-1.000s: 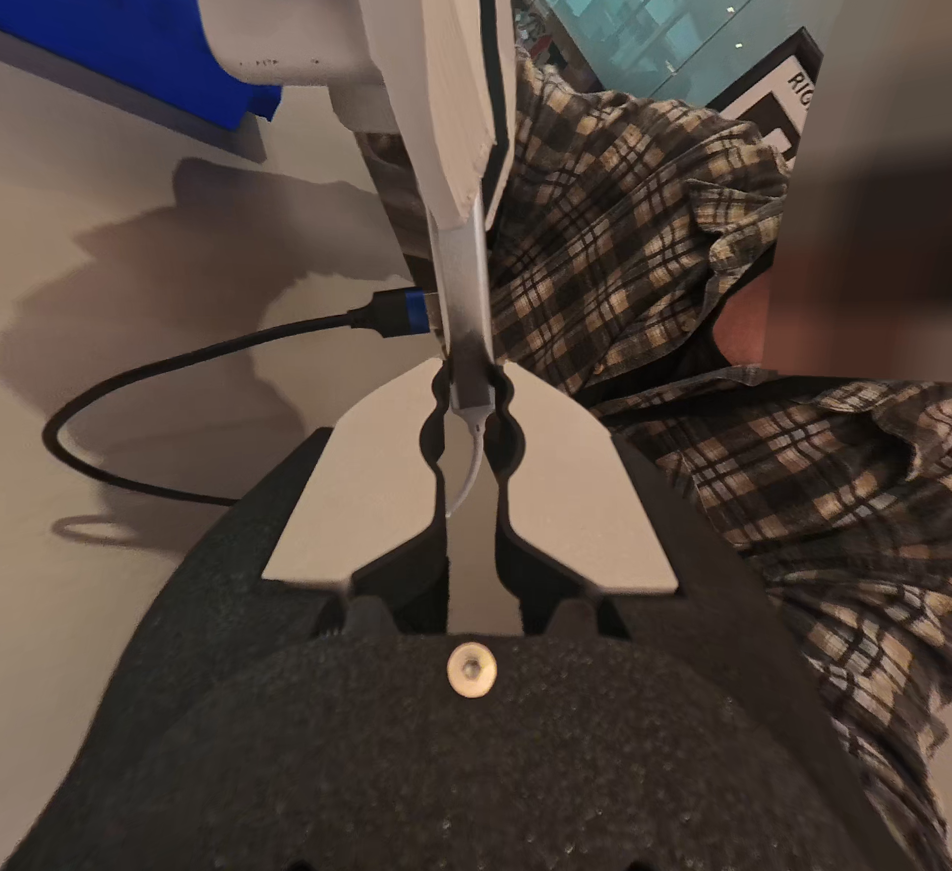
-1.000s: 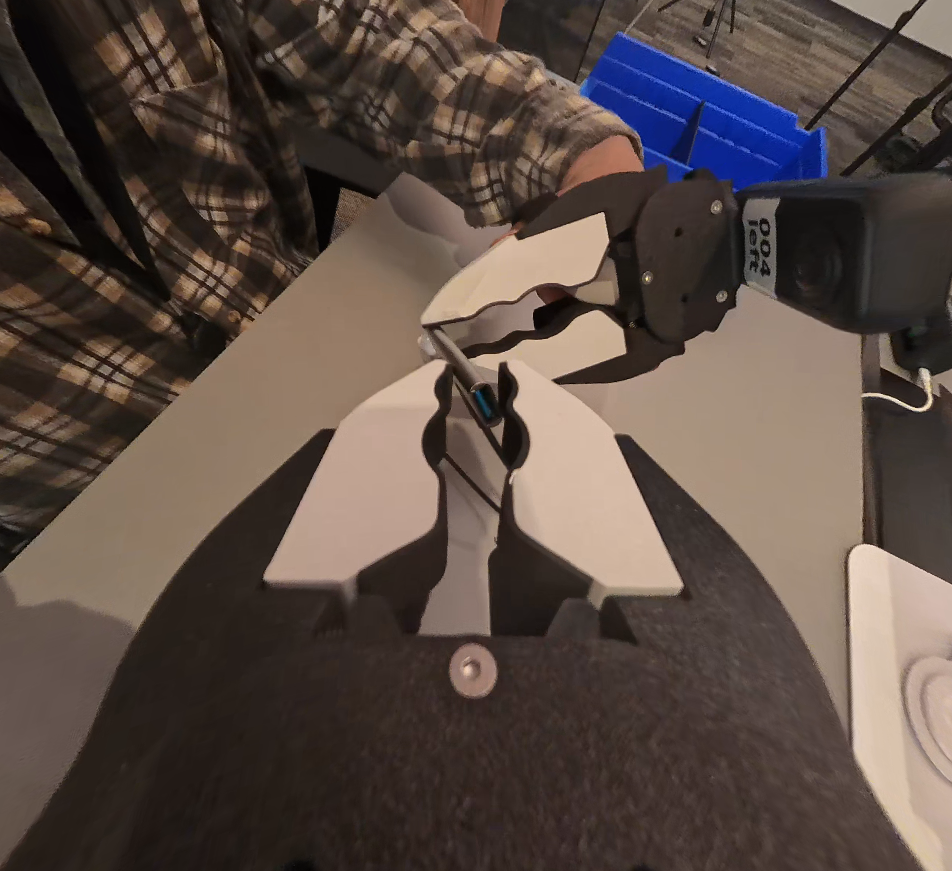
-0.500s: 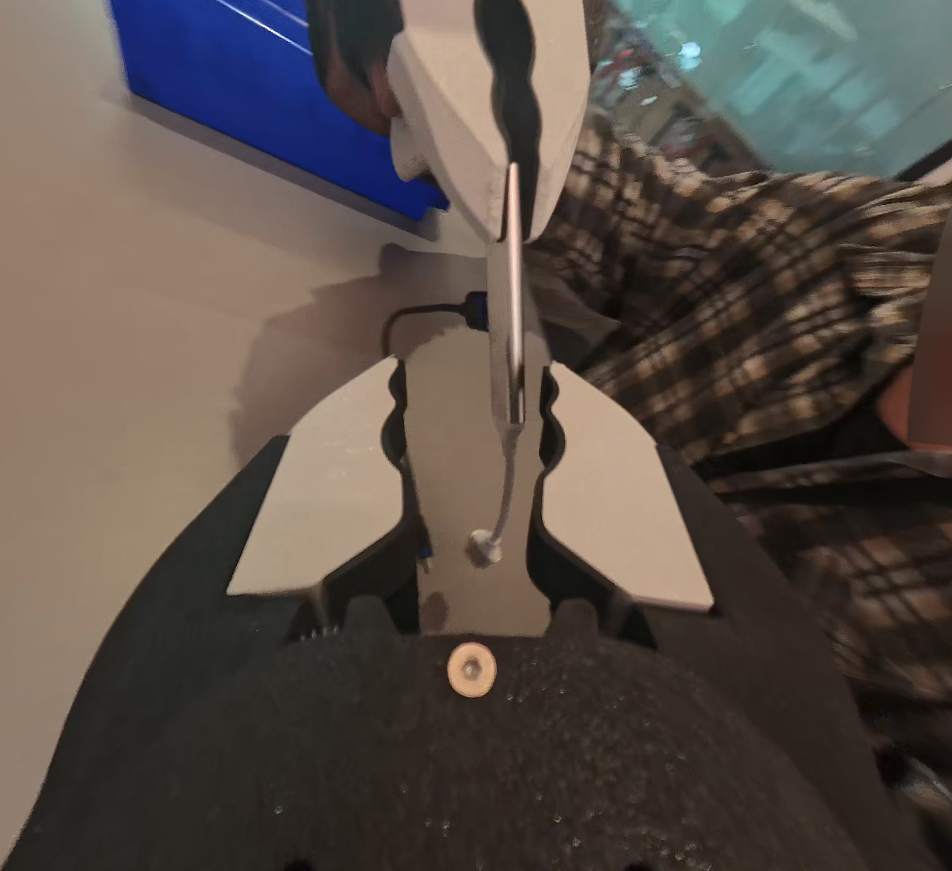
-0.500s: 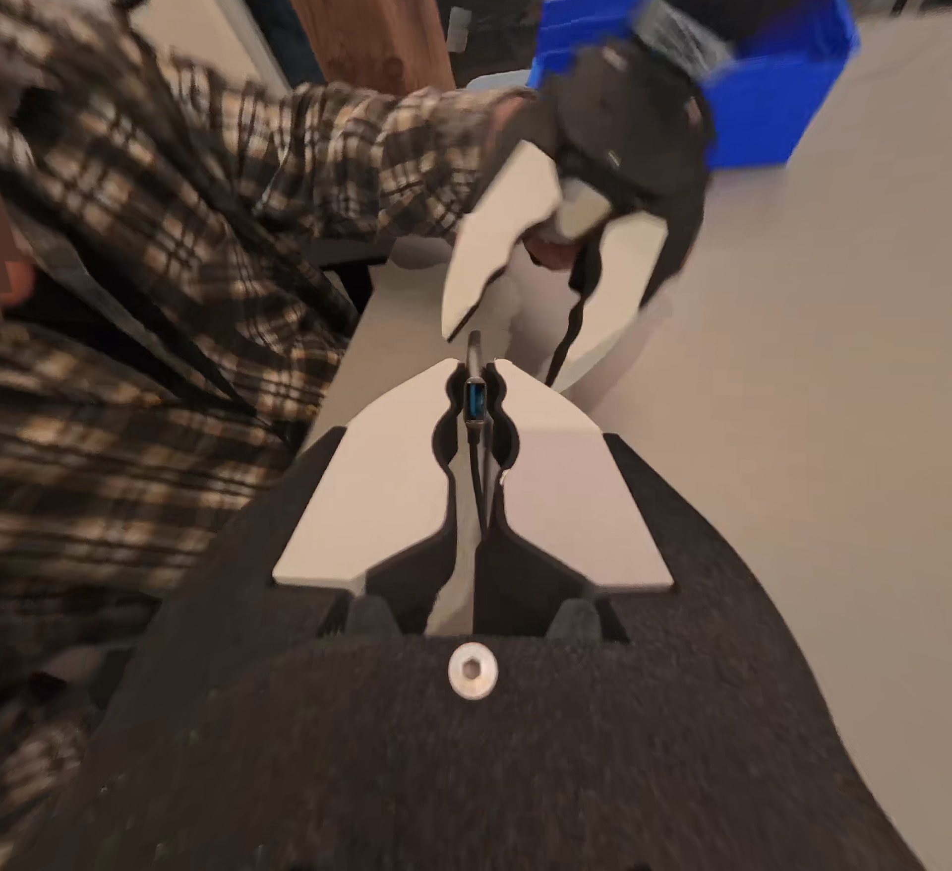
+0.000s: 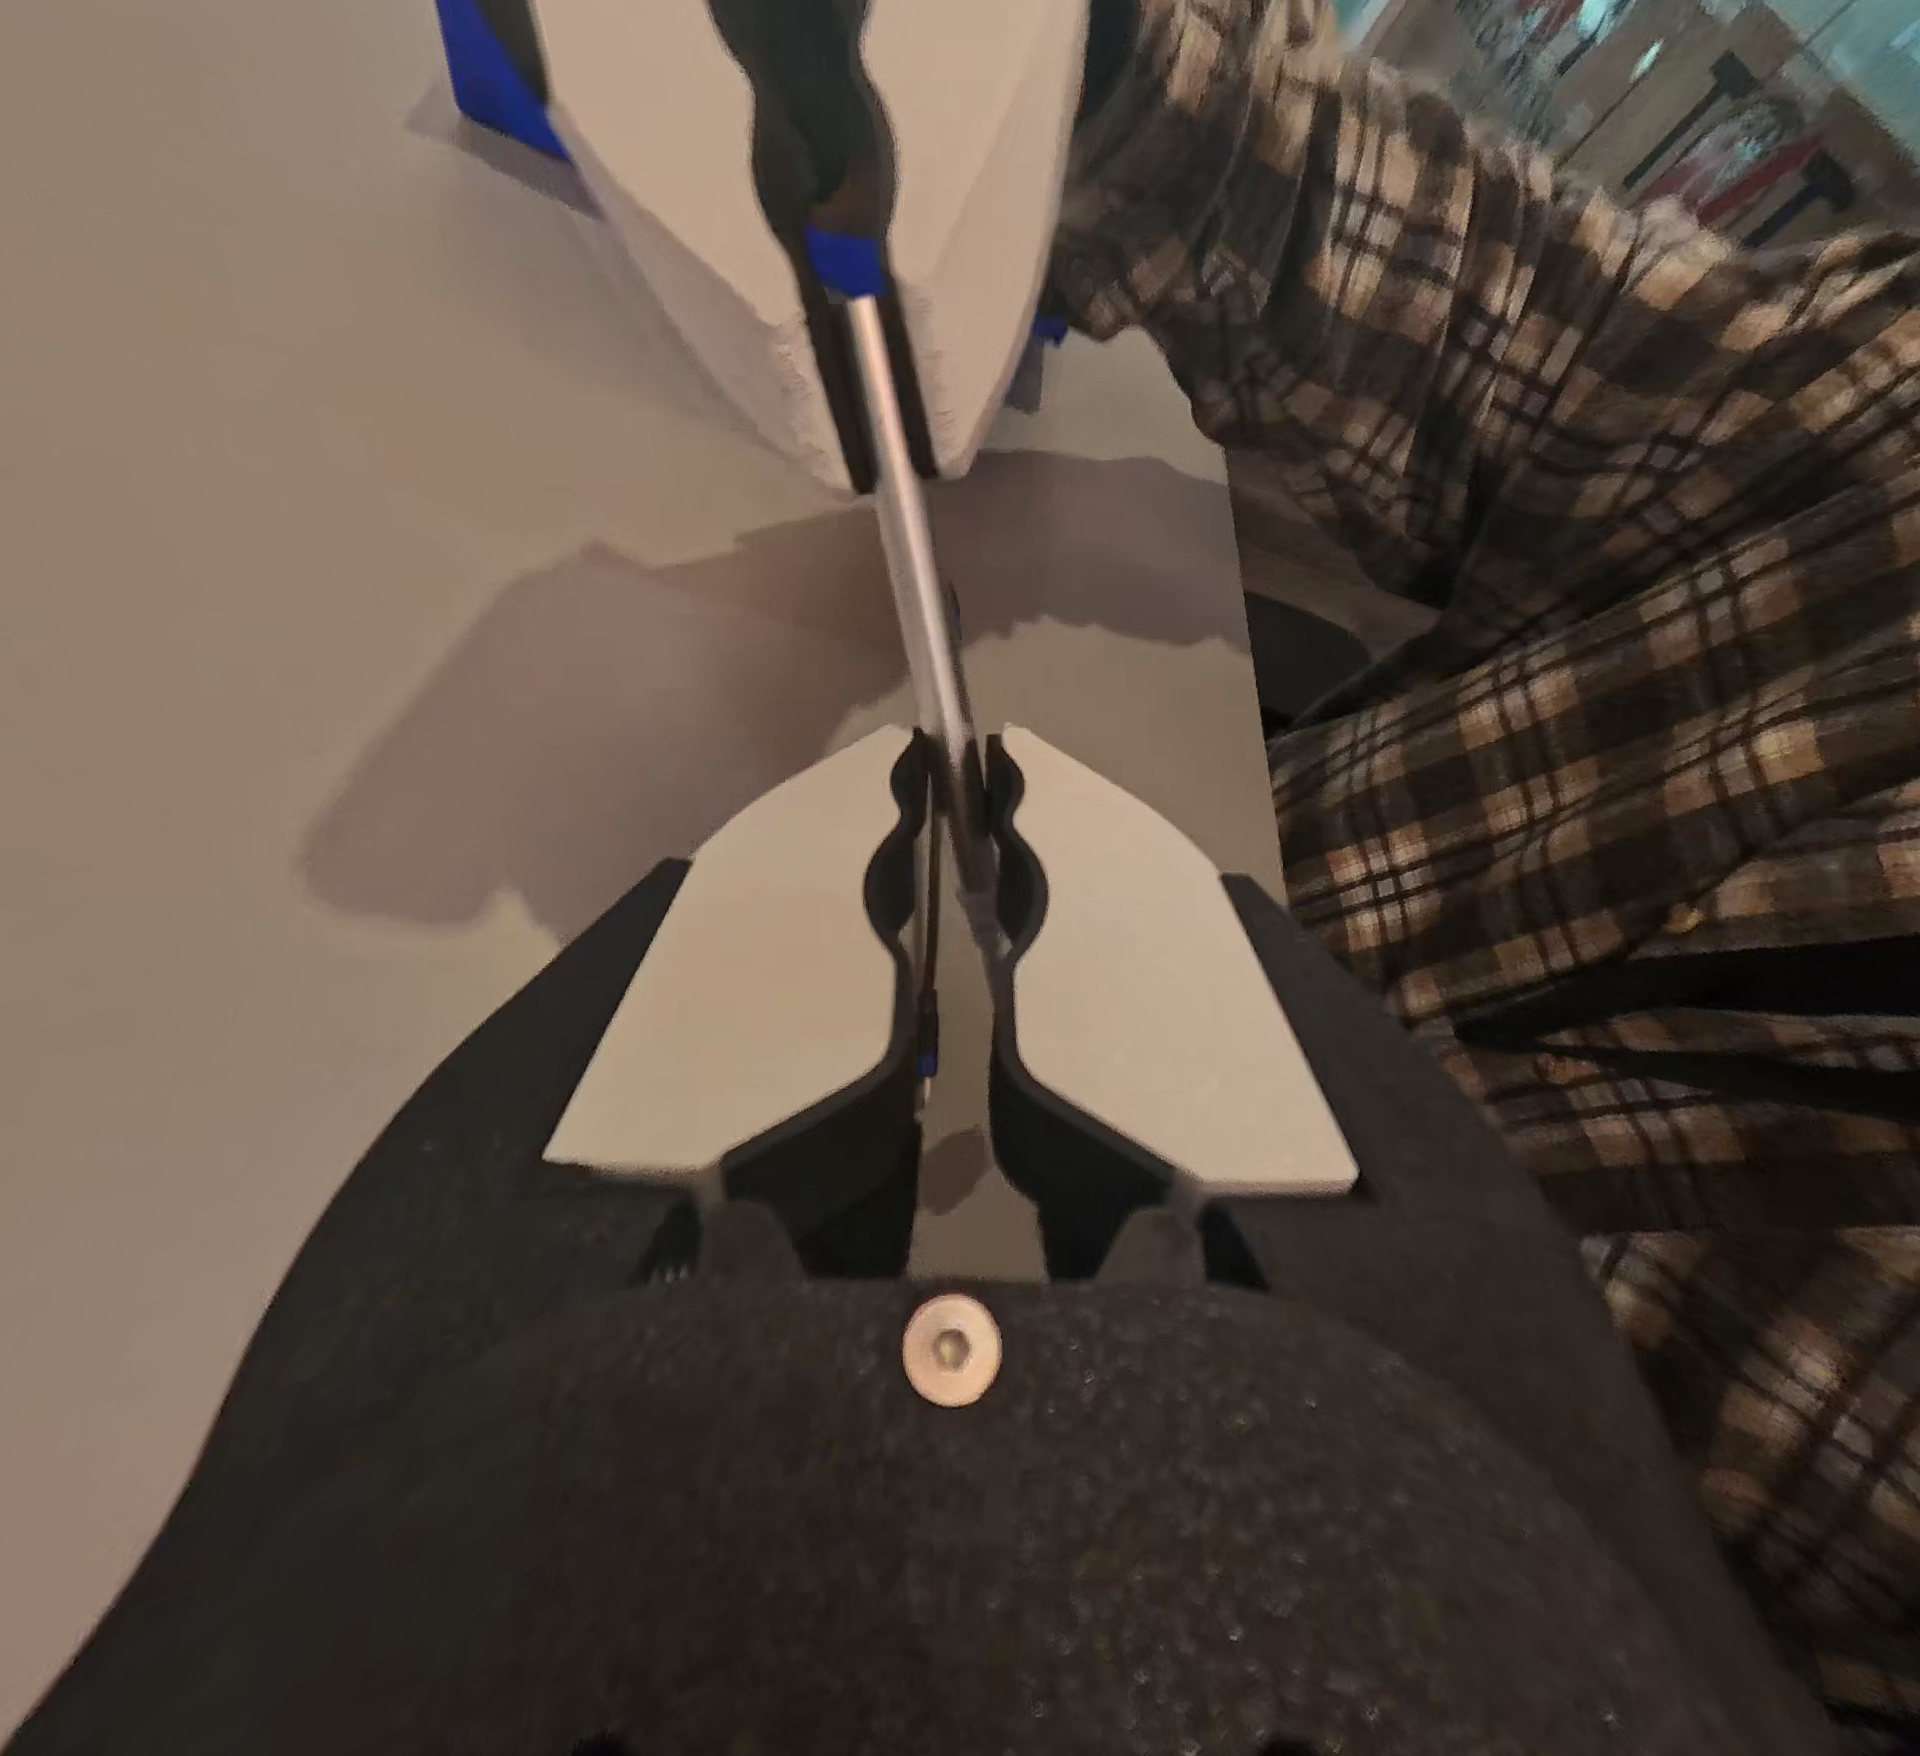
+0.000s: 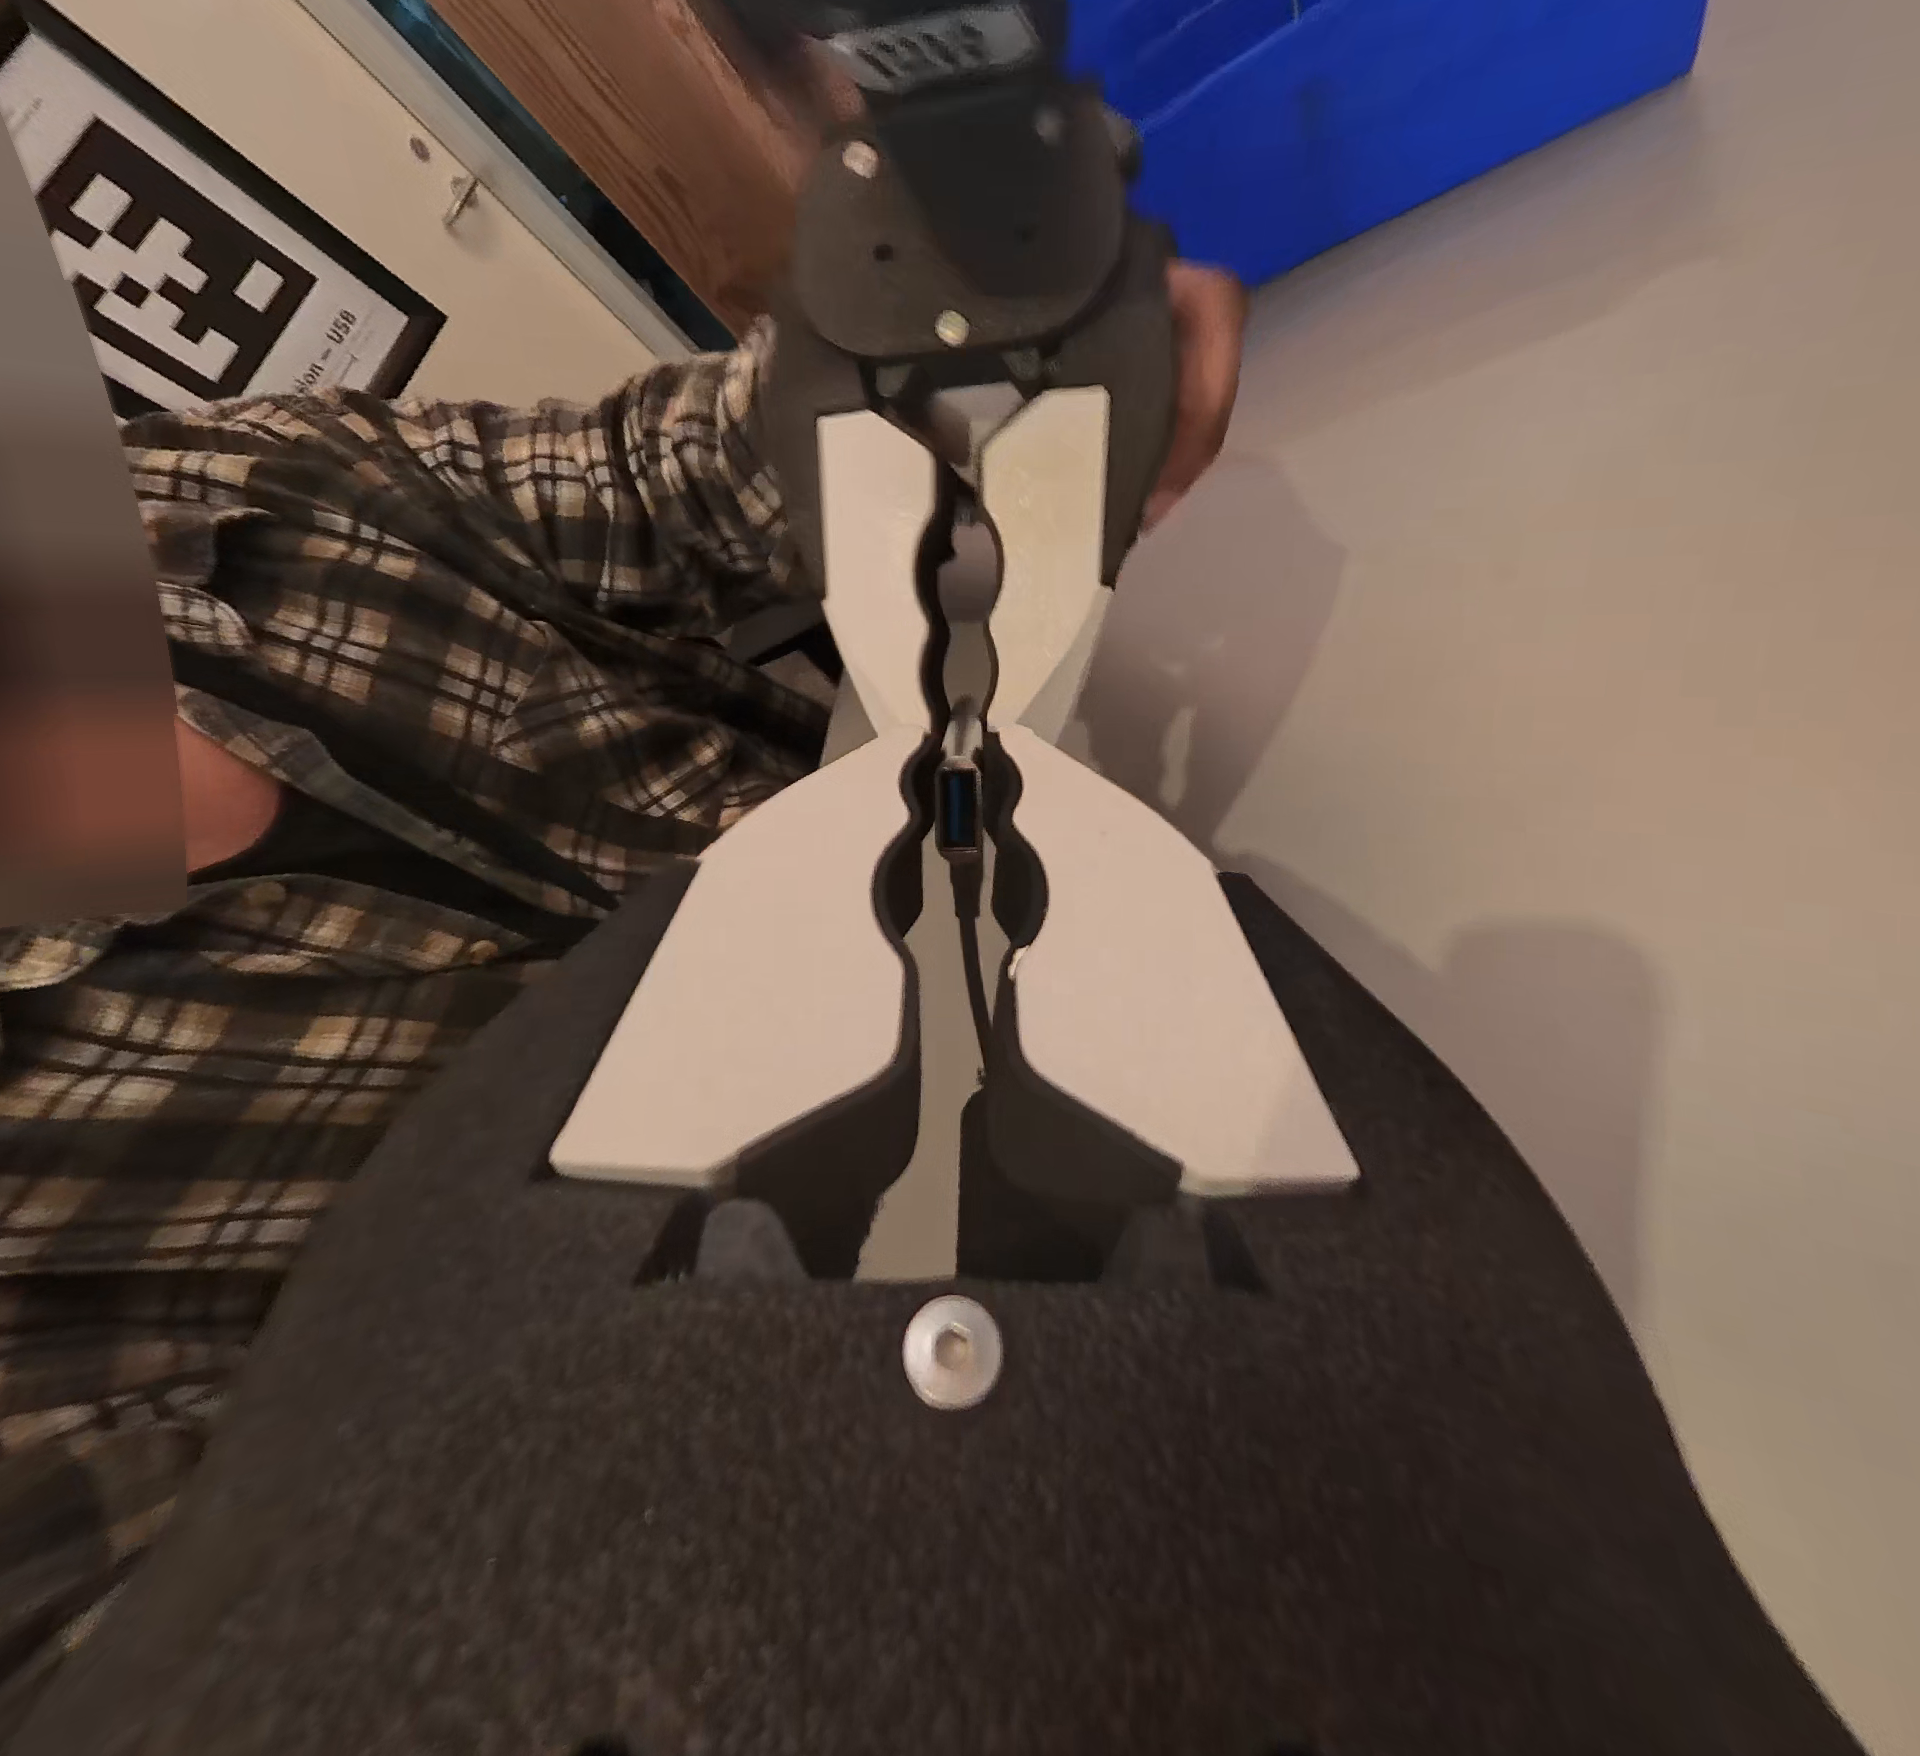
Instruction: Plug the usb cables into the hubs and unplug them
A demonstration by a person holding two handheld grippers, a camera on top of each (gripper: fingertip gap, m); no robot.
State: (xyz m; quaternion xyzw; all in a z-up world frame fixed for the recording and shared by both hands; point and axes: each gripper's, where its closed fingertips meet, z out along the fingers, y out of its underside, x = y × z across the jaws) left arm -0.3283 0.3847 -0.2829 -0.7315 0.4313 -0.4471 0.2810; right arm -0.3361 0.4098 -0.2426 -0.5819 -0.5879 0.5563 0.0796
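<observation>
Left tongs [image 5: 954, 750]: clamping the near end of the hub [image 5: 914, 543], a slim silver bar seen edge-on and stretching away from the camera.
Right tongs [image 6: 961, 750]: closing on the plug [image 6: 957, 807], black with a blue inside, tip to tip with the left tongs [image 6: 961, 709].
Hub: hanging in the air above the tabletop [image 5: 260, 459], spanning from one set of tongs to the other [image 5: 883, 449].
Cable [image 6: 971, 968]: black, trailing back from the plug between the right fingers.
Bin [image 6: 1403, 44]: blue, sitting at the far tabletop edge.
Person: wearing a plaid sleeve [image 6: 468, 584], standing beside the tabletop.
</observation>
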